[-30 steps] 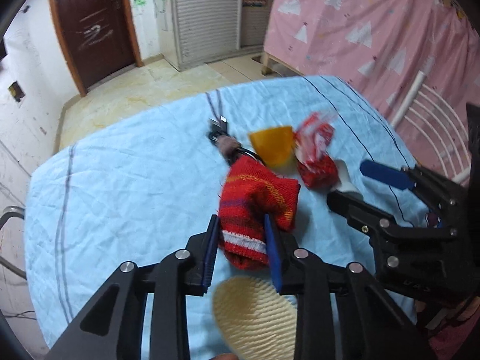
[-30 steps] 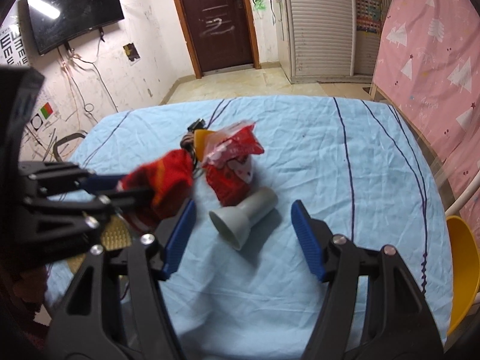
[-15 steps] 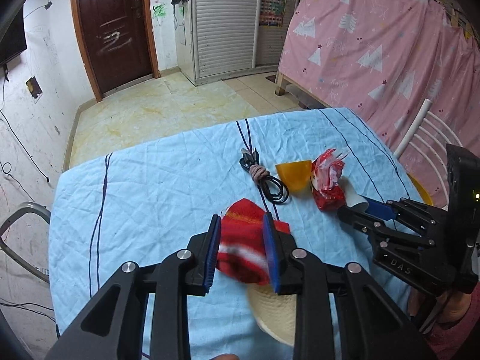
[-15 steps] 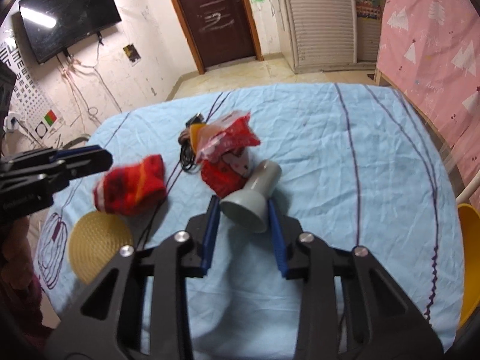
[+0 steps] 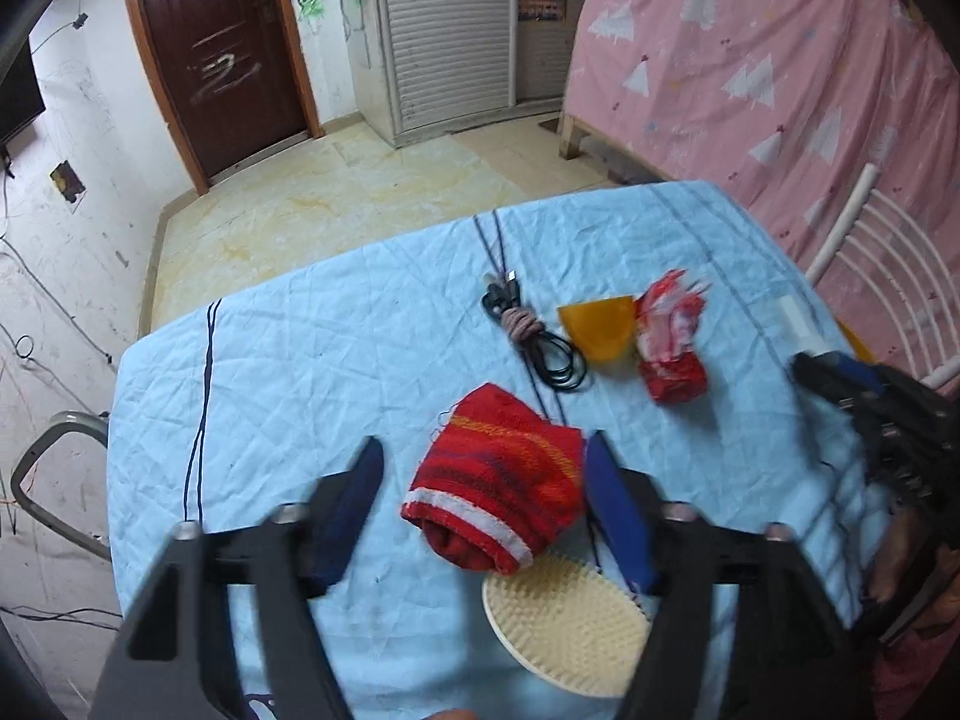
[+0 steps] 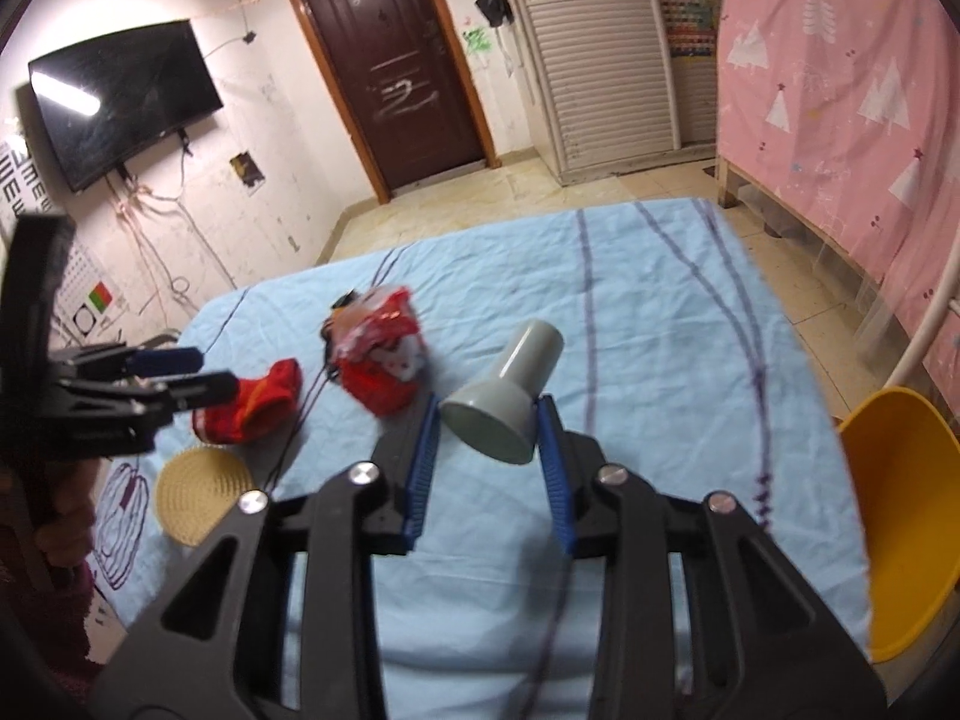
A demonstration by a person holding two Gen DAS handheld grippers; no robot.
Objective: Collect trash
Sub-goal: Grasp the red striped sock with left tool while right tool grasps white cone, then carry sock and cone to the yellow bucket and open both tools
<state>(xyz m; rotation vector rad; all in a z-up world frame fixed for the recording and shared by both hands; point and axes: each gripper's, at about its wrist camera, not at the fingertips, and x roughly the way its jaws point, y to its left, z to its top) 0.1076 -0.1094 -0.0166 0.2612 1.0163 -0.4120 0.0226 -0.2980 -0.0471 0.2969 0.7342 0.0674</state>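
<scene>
My left gripper (image 5: 483,507) is open above the blue-clothed table (image 5: 300,360); a red knitted sock (image 5: 501,495) lies loose between and below its fingers, partly over a round cream mat (image 5: 564,624). My right gripper (image 6: 489,456) is shut on a grey funnel-shaped tube (image 6: 510,402) and holds it above the table. A crumpled red snack wrapper (image 6: 381,363) lies on the cloth, also in the left wrist view (image 5: 669,339). The sock (image 6: 252,402) and my left gripper (image 6: 198,372) show at the left of the right wrist view.
A coiled black cable (image 5: 534,342) and a yellow piece (image 5: 600,327) lie mid-table. A white chair (image 5: 882,276) and a yellow seat (image 6: 900,510) stand at the table's right edge. A pink curtain (image 5: 750,60) hangs behind.
My left gripper opened and released the red sock onto the table. My right gripper closed on the grey tube and lifted it.
</scene>
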